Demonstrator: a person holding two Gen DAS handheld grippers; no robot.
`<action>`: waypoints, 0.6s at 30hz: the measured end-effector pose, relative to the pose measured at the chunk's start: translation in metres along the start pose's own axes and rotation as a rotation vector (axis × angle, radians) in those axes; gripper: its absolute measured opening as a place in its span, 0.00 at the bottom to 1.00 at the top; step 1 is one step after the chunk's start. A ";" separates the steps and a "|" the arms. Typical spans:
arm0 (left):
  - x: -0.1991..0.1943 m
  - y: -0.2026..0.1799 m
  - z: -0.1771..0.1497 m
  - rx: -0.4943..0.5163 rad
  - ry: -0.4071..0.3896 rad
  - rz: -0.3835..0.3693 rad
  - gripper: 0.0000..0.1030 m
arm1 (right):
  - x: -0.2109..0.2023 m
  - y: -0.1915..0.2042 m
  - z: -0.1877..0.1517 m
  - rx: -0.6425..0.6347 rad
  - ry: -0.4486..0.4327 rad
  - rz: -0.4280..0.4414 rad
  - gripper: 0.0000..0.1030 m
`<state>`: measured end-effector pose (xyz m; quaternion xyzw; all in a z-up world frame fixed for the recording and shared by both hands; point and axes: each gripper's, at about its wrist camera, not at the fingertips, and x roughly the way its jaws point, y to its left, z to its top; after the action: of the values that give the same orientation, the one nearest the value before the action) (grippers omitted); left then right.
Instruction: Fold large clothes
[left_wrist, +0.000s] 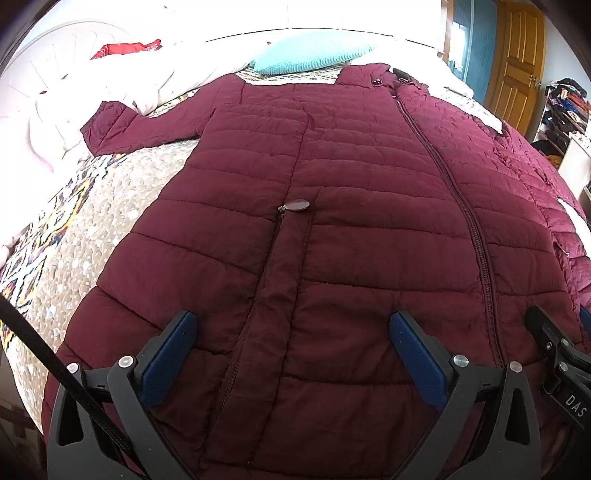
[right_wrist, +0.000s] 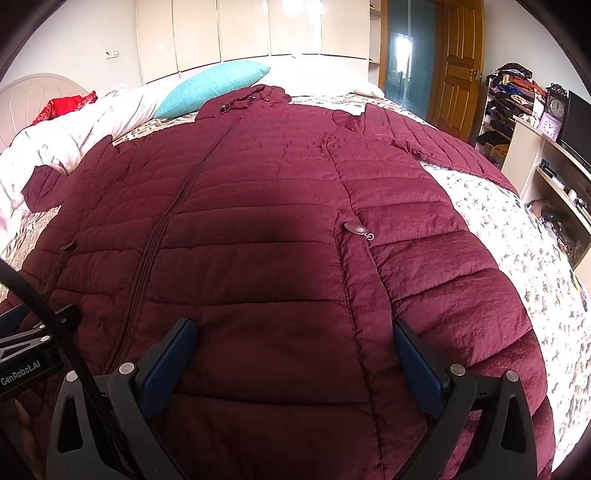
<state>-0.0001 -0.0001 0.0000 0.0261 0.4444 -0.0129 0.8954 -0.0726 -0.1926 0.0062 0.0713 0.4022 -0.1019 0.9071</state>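
Observation:
A long maroon quilted puffer coat (left_wrist: 351, 177) lies spread face up on the bed, collar far, hem near, zipper closed; it also fills the right wrist view (right_wrist: 258, 206). Its left sleeve (left_wrist: 125, 127) stretches out to the left, its right sleeve (right_wrist: 436, 144) to the right. My left gripper (left_wrist: 291, 325) is open and empty, hovering over the left pocket strip near the hem. My right gripper (right_wrist: 293, 332) is open and empty over the right half near the hem. Each gripper shows at the edge of the other's view.
A patterned quilt (left_wrist: 92, 206) covers the bed. A teal pillow (right_wrist: 210, 88), white duvet (right_wrist: 74, 125) and red cloth (right_wrist: 62, 105) lie at the far end. Shelves with a clock (right_wrist: 556, 107) stand right; a wooden door (right_wrist: 460, 62) is beyond.

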 end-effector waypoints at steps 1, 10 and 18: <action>0.000 0.000 0.000 0.000 0.000 0.000 1.00 | 0.000 0.000 0.000 0.000 0.000 0.000 1.00; 0.000 0.001 0.001 -0.001 0.001 -0.002 1.00 | 0.000 0.000 0.000 0.000 -0.001 0.000 1.00; -0.001 -0.010 0.002 0.035 -0.002 0.063 1.00 | 0.000 0.001 0.000 -0.001 -0.001 -0.001 1.00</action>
<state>0.0006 -0.0101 0.0018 0.0558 0.4420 0.0076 0.8952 -0.0727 -0.1921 0.0067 0.0706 0.4017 -0.1021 0.9073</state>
